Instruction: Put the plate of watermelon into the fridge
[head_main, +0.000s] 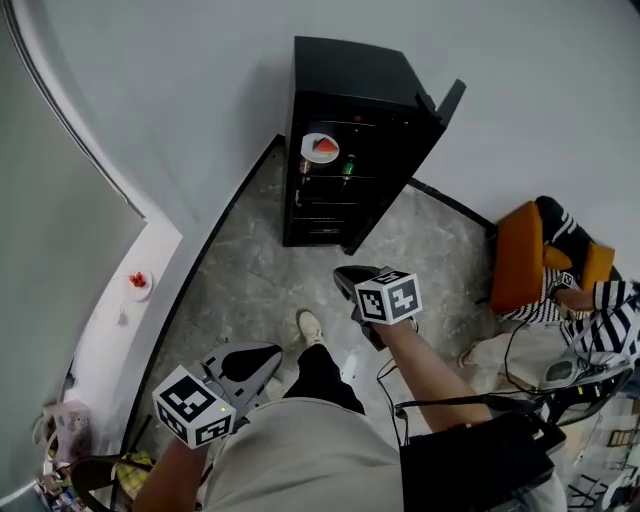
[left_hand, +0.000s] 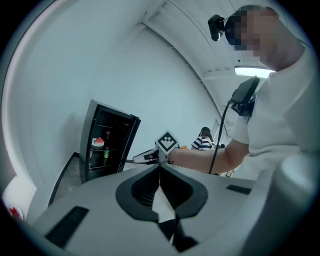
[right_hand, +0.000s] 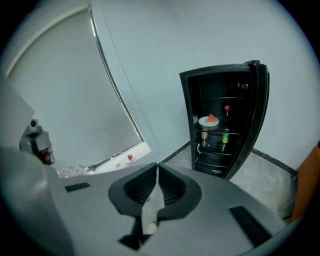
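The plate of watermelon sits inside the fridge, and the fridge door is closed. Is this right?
Not quite: the fridge door is open, as the head view shows. The plate of watermelon does sit inside the fridge.

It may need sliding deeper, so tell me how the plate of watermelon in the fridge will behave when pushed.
The plate of watermelon looks rigid and shallow, so it would probably slide flat in one piece. The red wedge lies loose on top and may topple under a sharp shove. It seems near the fridge shelf's front, so pulling could drop it.
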